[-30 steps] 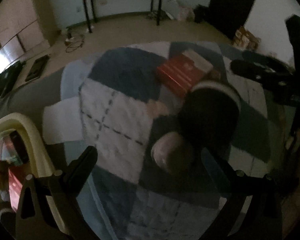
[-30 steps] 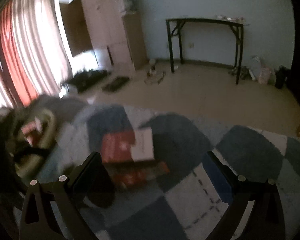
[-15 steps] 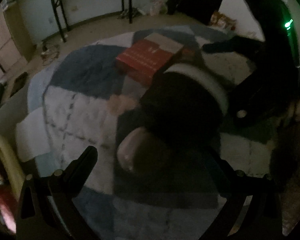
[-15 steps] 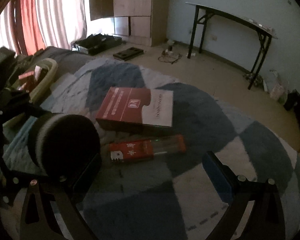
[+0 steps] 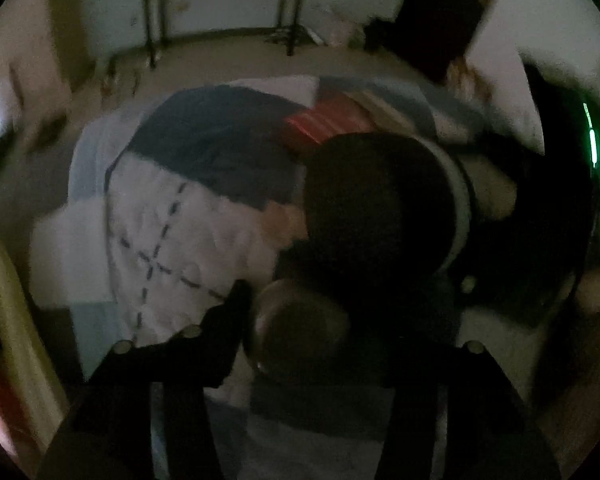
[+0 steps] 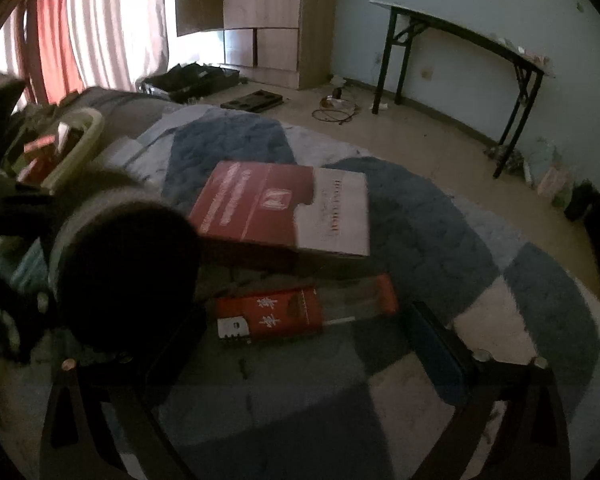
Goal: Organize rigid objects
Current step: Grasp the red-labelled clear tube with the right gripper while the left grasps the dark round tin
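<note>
The left tool (image 5: 324,312) is clamped on a stiff, light, small round pale jar (image 5: 300,332); the right tool (image 6: 300,344) is closing over a rigid red flat carton (image 6: 284,312), best gripped across its narrow sides.

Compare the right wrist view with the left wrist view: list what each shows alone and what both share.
Only the right wrist view: the slim red box and the curtains. Only the left wrist view: the small round object clamped in the left gripper. Both: the dark round tin, the red and white box, the checked rug and the cream basket.
</note>
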{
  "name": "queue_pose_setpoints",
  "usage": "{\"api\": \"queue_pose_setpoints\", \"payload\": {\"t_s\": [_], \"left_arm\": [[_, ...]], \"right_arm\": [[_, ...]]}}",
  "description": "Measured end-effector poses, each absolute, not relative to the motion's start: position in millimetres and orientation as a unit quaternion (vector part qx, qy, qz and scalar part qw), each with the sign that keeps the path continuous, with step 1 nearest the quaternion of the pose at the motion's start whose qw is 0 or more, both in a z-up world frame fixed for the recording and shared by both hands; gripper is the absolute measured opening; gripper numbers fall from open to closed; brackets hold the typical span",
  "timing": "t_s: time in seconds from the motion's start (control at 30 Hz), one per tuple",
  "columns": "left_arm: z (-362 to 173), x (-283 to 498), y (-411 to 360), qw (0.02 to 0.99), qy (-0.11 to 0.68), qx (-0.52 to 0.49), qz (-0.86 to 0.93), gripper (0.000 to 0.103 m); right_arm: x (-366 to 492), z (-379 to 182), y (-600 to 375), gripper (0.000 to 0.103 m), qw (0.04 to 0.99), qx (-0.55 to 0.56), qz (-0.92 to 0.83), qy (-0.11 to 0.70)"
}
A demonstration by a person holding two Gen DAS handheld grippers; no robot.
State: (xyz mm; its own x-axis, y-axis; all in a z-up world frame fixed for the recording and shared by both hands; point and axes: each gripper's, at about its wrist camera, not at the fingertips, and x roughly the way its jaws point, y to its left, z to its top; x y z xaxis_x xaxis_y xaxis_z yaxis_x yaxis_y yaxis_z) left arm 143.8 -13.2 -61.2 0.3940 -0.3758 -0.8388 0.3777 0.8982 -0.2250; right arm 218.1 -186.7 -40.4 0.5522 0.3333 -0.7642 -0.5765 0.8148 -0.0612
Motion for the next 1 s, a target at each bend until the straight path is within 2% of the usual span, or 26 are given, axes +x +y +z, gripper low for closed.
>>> {"api": "queue_pose_setpoints", "payload": {"t_s": [0.03,0.07,0.33,0.7,1.0], "left_arm": [[-61,145,-8,0.835,0.502,-0.017,-0.225,0.052],[-60,147,-5,0.837,0.501,-0.024,-0.221,0.052],[-52,146,0,0.855,0.484,-0.029,-0.187,0.052],[-68,156,-5,0.867,0.477,-0.01,-0.145,0.052],[-36,146,13,0.89,0.434,-0.036,-0.135,0.052]], "right_arm": [[218,-41,-182,0.085,0.867,-0.157,0.264,0.393],[220,-41,-181,0.084,0.867,-0.153,0.263,0.395],[226,-35,-190,0.084,0.871,-0.129,0.246,0.405],[234,-34,-218,0.084,0.889,-0.092,0.187,0.409],[226,-5,-241,0.084,0.913,-0.054,0.171,0.366]]}}
